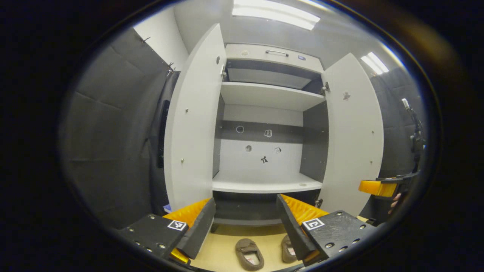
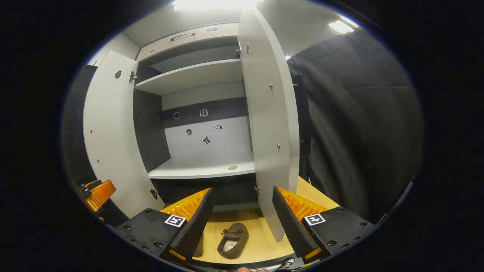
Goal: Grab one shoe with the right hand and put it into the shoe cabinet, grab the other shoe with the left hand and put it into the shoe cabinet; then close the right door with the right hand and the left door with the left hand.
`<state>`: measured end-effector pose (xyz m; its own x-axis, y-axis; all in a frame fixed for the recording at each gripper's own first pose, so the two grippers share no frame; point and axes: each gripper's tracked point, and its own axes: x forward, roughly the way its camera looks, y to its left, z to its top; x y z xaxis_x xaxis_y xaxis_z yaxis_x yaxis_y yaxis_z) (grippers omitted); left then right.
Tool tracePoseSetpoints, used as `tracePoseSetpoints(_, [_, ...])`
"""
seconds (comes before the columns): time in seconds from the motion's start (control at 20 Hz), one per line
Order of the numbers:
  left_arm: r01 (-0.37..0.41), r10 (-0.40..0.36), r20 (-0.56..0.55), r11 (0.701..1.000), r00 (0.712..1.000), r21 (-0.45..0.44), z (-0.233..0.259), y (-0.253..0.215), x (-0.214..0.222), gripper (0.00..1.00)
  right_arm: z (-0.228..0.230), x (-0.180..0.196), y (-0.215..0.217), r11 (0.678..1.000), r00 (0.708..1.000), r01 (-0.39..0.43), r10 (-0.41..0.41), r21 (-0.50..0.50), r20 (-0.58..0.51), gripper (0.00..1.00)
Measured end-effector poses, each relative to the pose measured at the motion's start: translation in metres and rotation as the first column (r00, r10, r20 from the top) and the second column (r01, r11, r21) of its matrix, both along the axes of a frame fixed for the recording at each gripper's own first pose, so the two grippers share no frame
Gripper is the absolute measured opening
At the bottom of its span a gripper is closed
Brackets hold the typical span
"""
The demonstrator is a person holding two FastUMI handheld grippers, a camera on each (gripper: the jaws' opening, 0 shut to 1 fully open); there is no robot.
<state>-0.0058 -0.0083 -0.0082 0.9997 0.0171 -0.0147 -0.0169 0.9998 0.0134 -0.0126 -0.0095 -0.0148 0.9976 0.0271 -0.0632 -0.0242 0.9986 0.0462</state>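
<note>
Both doors of the shoe cabinet are swung wide, so its shelves can be reached. The 2 brown slip-on shoes are left side by side on the wooden floor before it. The left gripper and right gripper are held above them, fingers spread wide, nothing gripped.

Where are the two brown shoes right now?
Both shoes lie side by side on the wooden floor in front of the open shoe cabinet: one shoe between the left gripper's fingers, the other shoe partly behind one finger.
</note>
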Motion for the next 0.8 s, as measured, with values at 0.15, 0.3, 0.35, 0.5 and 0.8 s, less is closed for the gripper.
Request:
tracePoseSetpoints(0.15, [0.002, -0.002, -0.002, 1.000, 1.000, 0.009, 0.000, -0.001, 0.001, 1.00, -0.002, 0.003, 0.002, 1.000, 1.000, -0.012, 0.012, 0.003, -0.020, 0.98])
tracePoseSetpoints(0.3, [-0.004, 0.004, -0.009, 1.000, 1.000, 0.006, -0.004, 0.000, 0.000, 1.00, 0.005, 0.007, 0.017, 0.995, 0.997, -0.072, 0.074, 0.067, -0.036, 0.98])
tracePoseSetpoints(0.35, [-0.002, 0.002, -0.014, 1.000, 1.000, 0.001, -0.005, 0.001, 0.002, 1.00, 0.007, 0.011, 0.019, 0.993, 0.996, -0.079, 0.083, 0.084, -0.043, 0.98])
tracePoseSetpoints(0.5, [0.001, -0.001, -0.023, 1.000, 1.000, -0.008, -0.005, 0.002, 0.004, 1.00, 0.004, 0.022, 0.024, 0.992, 0.994, -0.084, 0.090, 0.097, -0.059, 0.98])
tracePoseSetpoints(0.8, [0.005, -0.004, -0.034, 1.000, 0.999, 0.010, -0.010, 0.000, 0.000, 1.00, -0.022, 0.044, 0.055, 0.978, 0.972, -0.171, 0.187, 0.121, -0.145, 0.98])
